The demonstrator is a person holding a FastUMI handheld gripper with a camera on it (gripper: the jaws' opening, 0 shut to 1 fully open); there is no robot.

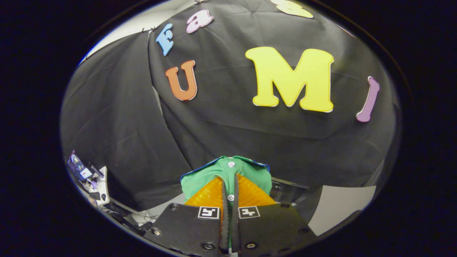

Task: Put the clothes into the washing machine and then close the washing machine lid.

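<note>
A green garment (228,171) with white buttons and a blue-edged collar is pinched between my two fingers and bunches up just ahead of them. My gripper (230,189) is shut on this cloth, which is lifted in front of the black booth wall. A dark curved edge (289,191) that may belong to the washing machine peeks out just right of the garment, low behind the fingers; I cannot tell what it is.
A white stand with small devices and cables (91,178) sits low to the left of the fingers. A pale flat surface (339,203) lies low to the right. The black cloth wall hangs close ahead.
</note>
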